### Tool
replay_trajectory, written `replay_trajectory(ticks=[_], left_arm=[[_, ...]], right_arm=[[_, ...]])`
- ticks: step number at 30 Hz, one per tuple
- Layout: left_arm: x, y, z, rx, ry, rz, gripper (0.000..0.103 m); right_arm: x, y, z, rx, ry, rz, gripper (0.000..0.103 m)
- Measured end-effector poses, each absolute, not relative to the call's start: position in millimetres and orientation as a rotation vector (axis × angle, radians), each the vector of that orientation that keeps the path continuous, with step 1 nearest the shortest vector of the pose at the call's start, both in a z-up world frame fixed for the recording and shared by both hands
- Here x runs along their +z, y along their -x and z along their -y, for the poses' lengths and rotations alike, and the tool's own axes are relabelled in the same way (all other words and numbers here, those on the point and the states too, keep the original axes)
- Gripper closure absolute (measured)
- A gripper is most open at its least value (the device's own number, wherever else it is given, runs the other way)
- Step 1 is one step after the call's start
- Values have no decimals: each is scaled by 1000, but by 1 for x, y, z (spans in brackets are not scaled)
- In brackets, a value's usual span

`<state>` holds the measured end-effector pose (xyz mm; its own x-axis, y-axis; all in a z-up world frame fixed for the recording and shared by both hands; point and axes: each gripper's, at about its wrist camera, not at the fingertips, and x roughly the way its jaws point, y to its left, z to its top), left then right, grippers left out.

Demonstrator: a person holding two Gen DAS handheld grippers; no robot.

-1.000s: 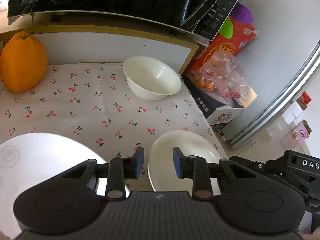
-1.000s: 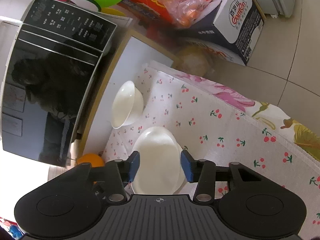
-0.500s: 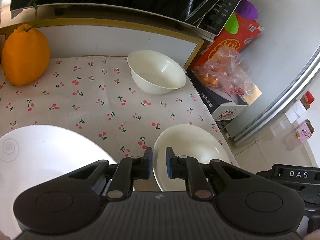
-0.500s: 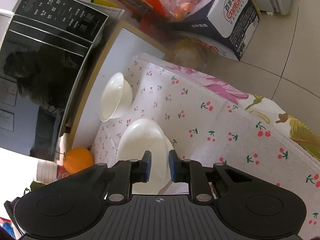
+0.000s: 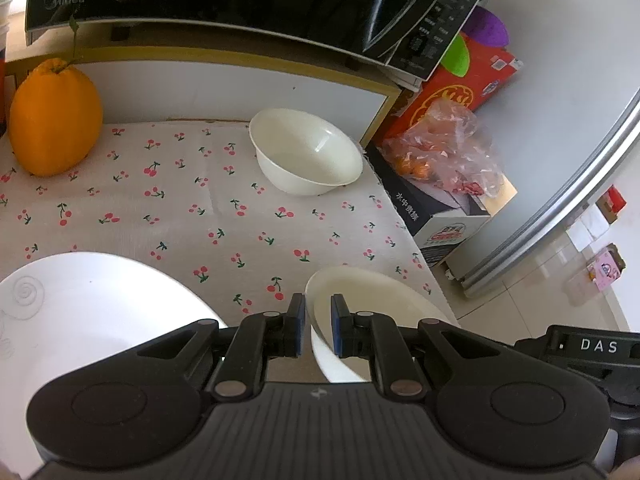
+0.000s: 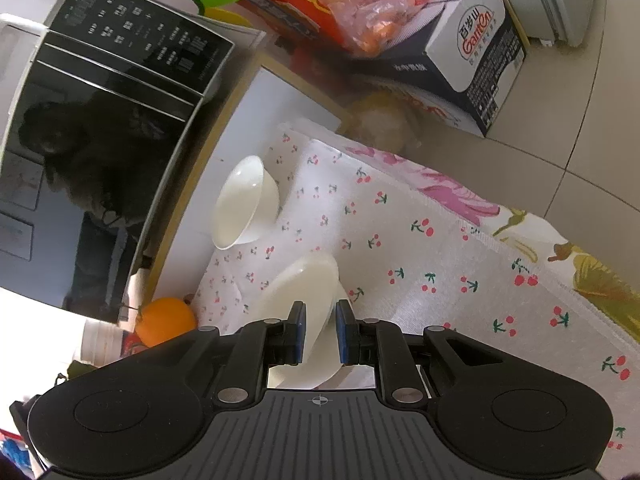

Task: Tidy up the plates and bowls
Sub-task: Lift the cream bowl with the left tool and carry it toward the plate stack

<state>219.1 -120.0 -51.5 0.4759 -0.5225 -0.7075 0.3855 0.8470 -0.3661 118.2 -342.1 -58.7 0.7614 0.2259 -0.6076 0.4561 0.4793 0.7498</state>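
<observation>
Cherry-print tablecloth [image 5: 192,216] carries two bowls [image 5: 308,160] [image 5: 372,292], plate [image 5: 80,312], orange fruit [image 5: 54,120].

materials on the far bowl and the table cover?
Far bowl: looks like glazed ceramic or melamine, cream and glossy, with a sharp highlight on the inner wall; cannot tell which. Table cover: seems woven cloth, matte, cherry print, faint ribbed texture and a frayed edge.

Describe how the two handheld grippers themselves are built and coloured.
Both look alike. The left gripper and right gripper each have a matte black ribbed body flanked by two round housings, black linkage arms with silver pivot pins, and blue pads on the fingertips. In the left wrist view, white "DAS" lettering marks the right gripper's side. No cables or sleeves show.
</observation>
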Motion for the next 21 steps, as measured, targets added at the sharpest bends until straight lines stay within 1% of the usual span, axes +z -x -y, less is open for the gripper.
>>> replay_trajectory(ticks=[11, 21], left_arm=[[-32, -202, 114, -566, 195, -908, 91], [-17, -179, 109, -561, 211, -908, 91]], right_arm=[[-37, -103, 346, -111, -1088, -688, 87], [-16, -80, 346, -58, -1052, -706, 86]])
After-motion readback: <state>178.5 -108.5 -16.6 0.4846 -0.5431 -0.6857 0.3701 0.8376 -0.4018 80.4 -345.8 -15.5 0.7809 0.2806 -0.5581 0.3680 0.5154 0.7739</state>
